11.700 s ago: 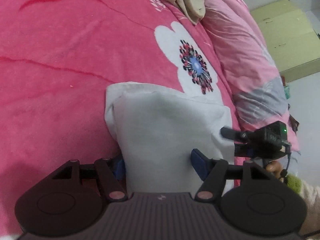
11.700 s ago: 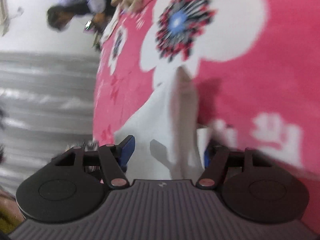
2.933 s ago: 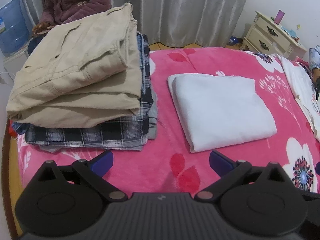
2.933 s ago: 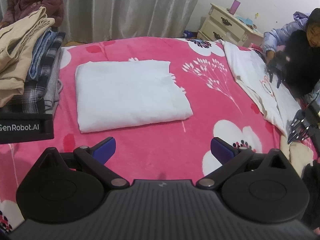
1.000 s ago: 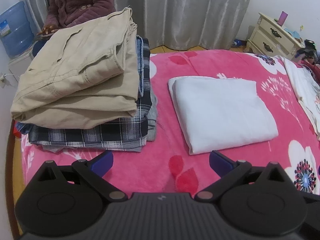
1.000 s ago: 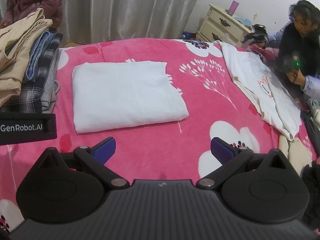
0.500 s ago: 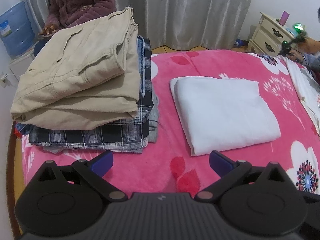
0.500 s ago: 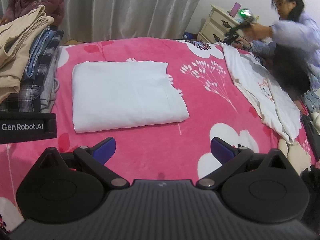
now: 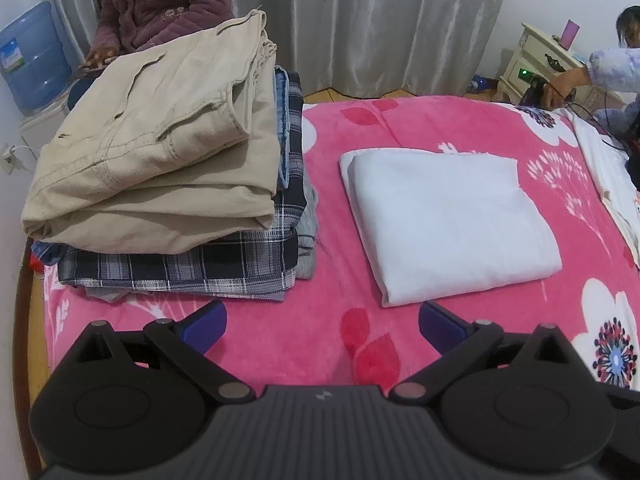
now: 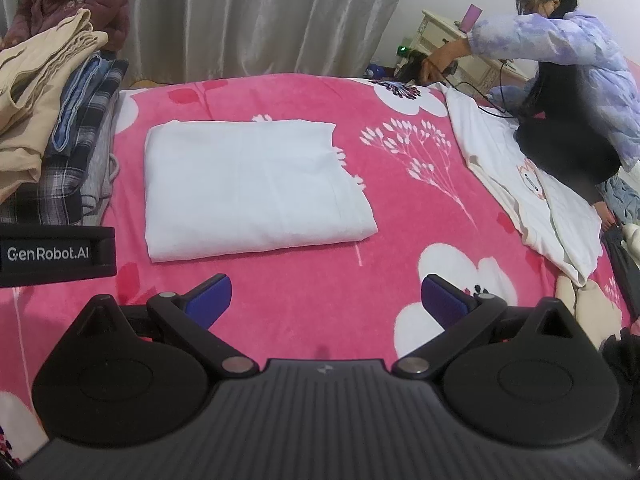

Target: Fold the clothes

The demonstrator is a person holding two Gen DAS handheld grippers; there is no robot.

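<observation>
At far left we note a stack of folded clothes [image 9: 168, 184], tan trousers on top, at the edge of the bed [image 9: 328, 332]. Just beside it, apart, the white garment [image 9: 448, 224] lies folded flat on the pink blanket. We hold the left tongs [image 9: 322, 326] and right tongs [image 10: 326, 294] short of it, both spread wide, gripping nothing. We judge the cloth light, soft and limp; take it at the near folded edge, both corners, or the layers will slide.
</observation>
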